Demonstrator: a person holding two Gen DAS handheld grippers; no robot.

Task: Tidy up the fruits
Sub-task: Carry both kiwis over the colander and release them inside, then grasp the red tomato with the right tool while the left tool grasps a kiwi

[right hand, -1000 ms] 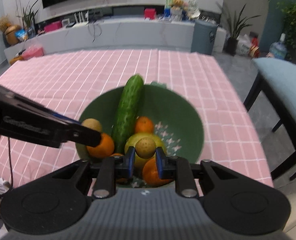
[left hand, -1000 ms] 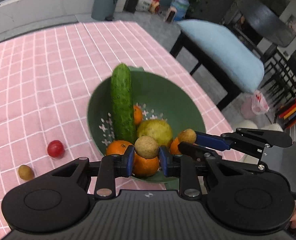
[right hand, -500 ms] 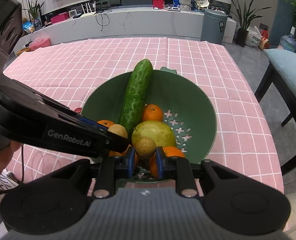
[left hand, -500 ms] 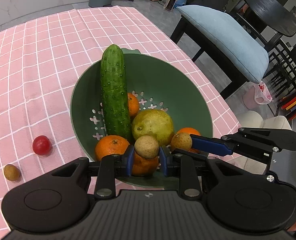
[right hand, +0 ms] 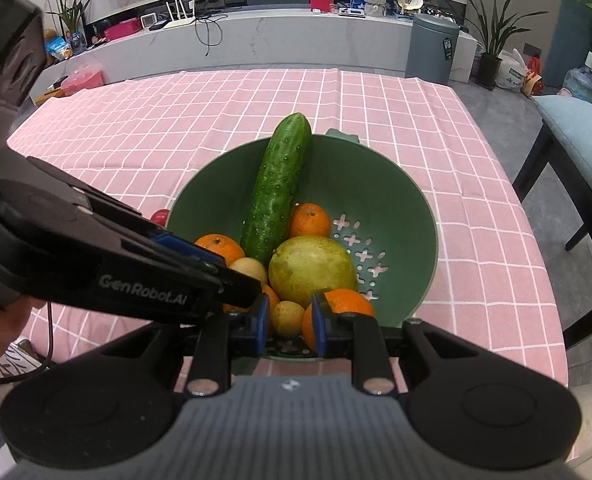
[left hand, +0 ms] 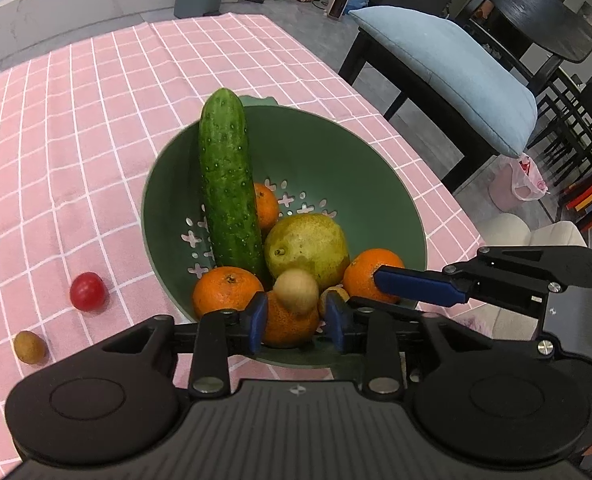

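On the desk [left hand: 76,128], spread with a pink cloth ruled in thin white squares, stands a smooth green colander bowl [left hand: 335,168] pierced with cross-shaped holes. A long, bumpy dark green cucumber [left hand: 228,184] leans up its far wall, its tip past the rim. Beside it lie a round, yellow-green speckled pear [left hand: 307,246] and several glossy, dimpled oranges [left hand: 226,290].

The left tool [left hand: 296,316] hangs over the near rim, and its blue-padded jaws have just been opening. A small, round, matte tan longan [left hand: 296,291] sits between them, atop an orange, with a clear gap to each pad. The right tool [right hand: 287,322] is pinched shut on a second small tan longan [right hand: 287,318], held just above the fruit at the bowl's near right.

Left of the bowl, on the cloth, rest a shiny red cherry tomato [left hand: 88,291] and, nearer, another dull brown longan on the cloth [left hand: 30,347], the two near each other.
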